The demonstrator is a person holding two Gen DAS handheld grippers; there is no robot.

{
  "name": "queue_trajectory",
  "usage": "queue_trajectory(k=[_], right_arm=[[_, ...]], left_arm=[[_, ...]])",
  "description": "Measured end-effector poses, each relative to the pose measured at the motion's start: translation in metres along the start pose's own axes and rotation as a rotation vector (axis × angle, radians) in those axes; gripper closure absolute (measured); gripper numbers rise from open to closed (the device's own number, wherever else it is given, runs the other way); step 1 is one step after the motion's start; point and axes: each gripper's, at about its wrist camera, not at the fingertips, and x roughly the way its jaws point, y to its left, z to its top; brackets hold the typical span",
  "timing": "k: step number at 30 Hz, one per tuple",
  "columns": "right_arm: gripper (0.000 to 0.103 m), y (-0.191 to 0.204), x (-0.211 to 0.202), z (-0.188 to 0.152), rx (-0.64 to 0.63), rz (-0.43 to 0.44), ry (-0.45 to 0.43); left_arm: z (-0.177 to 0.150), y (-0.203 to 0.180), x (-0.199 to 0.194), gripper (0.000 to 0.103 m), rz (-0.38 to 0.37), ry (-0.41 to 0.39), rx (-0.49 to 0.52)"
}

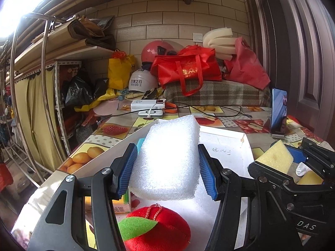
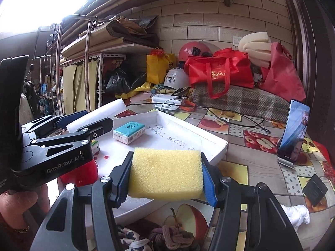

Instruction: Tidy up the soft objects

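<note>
**Left wrist view**
- Your left tongs (image 1: 167, 163): part open, pads pressed on both sides of the white foam block (image 1: 169, 159); block held clear above the white tray (image 1: 228, 144).
- Plush apple (image 1: 155, 228), red w/ green leaf: in the tray's near end, right under the block.
- Right tongs (image 1: 293, 163) at far right of this view, carrying the yellow sponge (image 1: 274, 153).
- Phone on stand (image 1: 278, 113): right side of the surface (image 1: 117, 129), beside the tray.

**Right wrist view**
- Your right tongs (image 2: 166, 175): part open, clamped on the yellow sponge (image 2: 166, 172), squeezed end to end; sponge hangs over the tray's (image 2: 209, 140) near right rim.
- Tissue pack (image 2: 128, 132), teal/white: lying in the tray, far-left part.
- Left tongs (image 2: 88, 123) w/ white foam block (image 2: 98, 115) at left, over the tray's left side.
- Knotted cord/fabric bundle (image 2: 165, 238) near edge, outside tray, not yet collected.

**Step in hand (judgement)**
- Both soft items gripped, being carried to the tray; neither set down yet.

**Next move calls for**
- Pick free spots: block clear of the apple, sponge right of the tissue pack.
- Lower each to the tray floor, then let the tongs spread. Foam springs back; release slow.
</note>
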Motion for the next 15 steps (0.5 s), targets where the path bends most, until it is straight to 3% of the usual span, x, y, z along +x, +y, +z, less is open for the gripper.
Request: queue_trajectory(k=[10, 11, 13, 14, 15], right_arm=[[0.044, 0.002, 0.039, 0.012, -0.011, 0.045, 0.079], [0.031, 0.005, 0.043, 0.012, -0.023, 0.034, 0.097], [0.011, 0.01, 0.044, 0.011, -0.047, 0.016, 0.106], [0.01, 0.012, 0.043, 0.012, -0.059, 0.018, 0.098], [0.01, 0.013, 0.04, 0.011, -0.069, 0.017, 0.087]], left_arm=[[0.002, 0.01, 0.012, 0.044, 0.03, 0.051, -0.046], [0.002, 0.01, 0.012, 0.04, 0.044, 0.047, -0.047], [0.002, 0.01, 0.009, 0.019, 0.072, 0.03, -0.049], [0.001, 0.009, 0.008, 0.004, 0.08, 0.024, -0.049], [0.001, 0.009, 0.006, 0.0, 0.085, 0.013, -0.048]])
